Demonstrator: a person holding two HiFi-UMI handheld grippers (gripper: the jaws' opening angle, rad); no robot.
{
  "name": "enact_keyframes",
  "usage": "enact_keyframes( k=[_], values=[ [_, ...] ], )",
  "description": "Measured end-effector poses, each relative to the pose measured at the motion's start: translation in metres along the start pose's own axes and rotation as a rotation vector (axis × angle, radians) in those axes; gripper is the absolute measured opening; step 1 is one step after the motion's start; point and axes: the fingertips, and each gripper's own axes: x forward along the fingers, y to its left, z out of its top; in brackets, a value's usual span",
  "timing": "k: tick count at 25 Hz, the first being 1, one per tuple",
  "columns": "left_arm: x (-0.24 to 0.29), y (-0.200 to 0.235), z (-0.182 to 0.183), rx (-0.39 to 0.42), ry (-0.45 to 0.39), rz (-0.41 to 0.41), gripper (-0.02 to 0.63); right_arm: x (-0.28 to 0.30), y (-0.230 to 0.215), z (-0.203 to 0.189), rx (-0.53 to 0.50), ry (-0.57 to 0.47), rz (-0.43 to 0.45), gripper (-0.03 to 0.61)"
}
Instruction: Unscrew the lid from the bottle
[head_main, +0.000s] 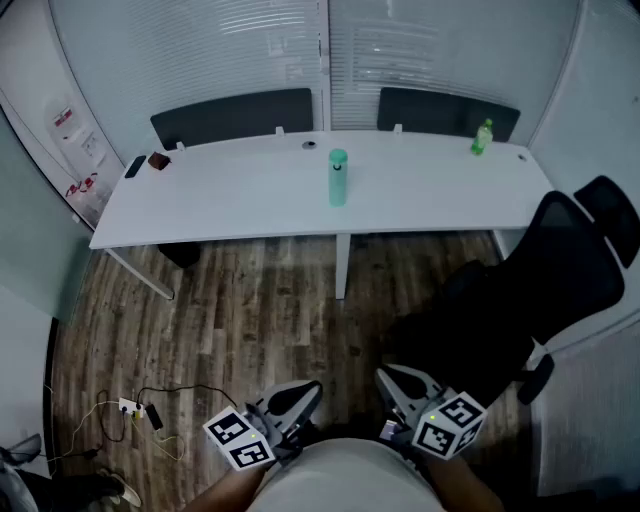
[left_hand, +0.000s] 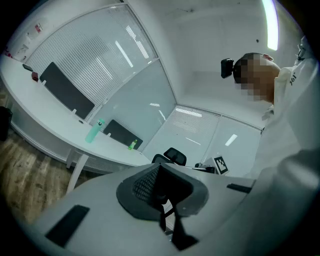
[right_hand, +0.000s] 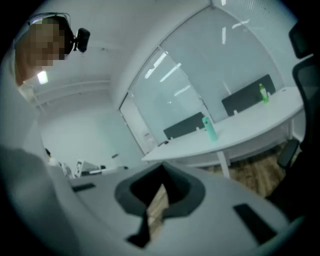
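A tall mint-green bottle (head_main: 338, 178) with its lid on stands upright near the middle of the long white table (head_main: 240, 195). It also shows small in the left gripper view as the mint bottle (left_hand: 94, 131) and in the right gripper view as the mint bottle (right_hand: 209, 129). My left gripper (head_main: 298, 400) and right gripper (head_main: 393, 385) are held low, close to my body, far short of the table. Both are shut with nothing between the jaws.
A small green bottle (head_main: 482, 137) stands at the table's far right. A phone (head_main: 134, 167) and a small dark red object (head_main: 158, 160) lie at the far left. A black office chair (head_main: 560, 280) stands on my right. Cables and a power strip (head_main: 130, 408) lie on the wood floor.
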Motion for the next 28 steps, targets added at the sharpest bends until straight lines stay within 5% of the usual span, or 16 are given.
enact_keyframes(
  k=[15,19,28],
  values=[
    [0.009,0.004,0.001,-0.006,-0.011,0.019,0.012,0.001,-0.007,0.004,-0.059,0.004,0.014,0.026],
    [0.016,0.005,0.005,-0.006,-0.017,0.028,0.012,-0.001,-0.016,0.005,-0.040,0.026,0.012,0.122],
    [0.053,0.004,-0.004,-0.001,-0.023,0.064,0.014,-0.021,-0.058,0.010,-0.018,0.056,0.012,0.123]
  ],
)
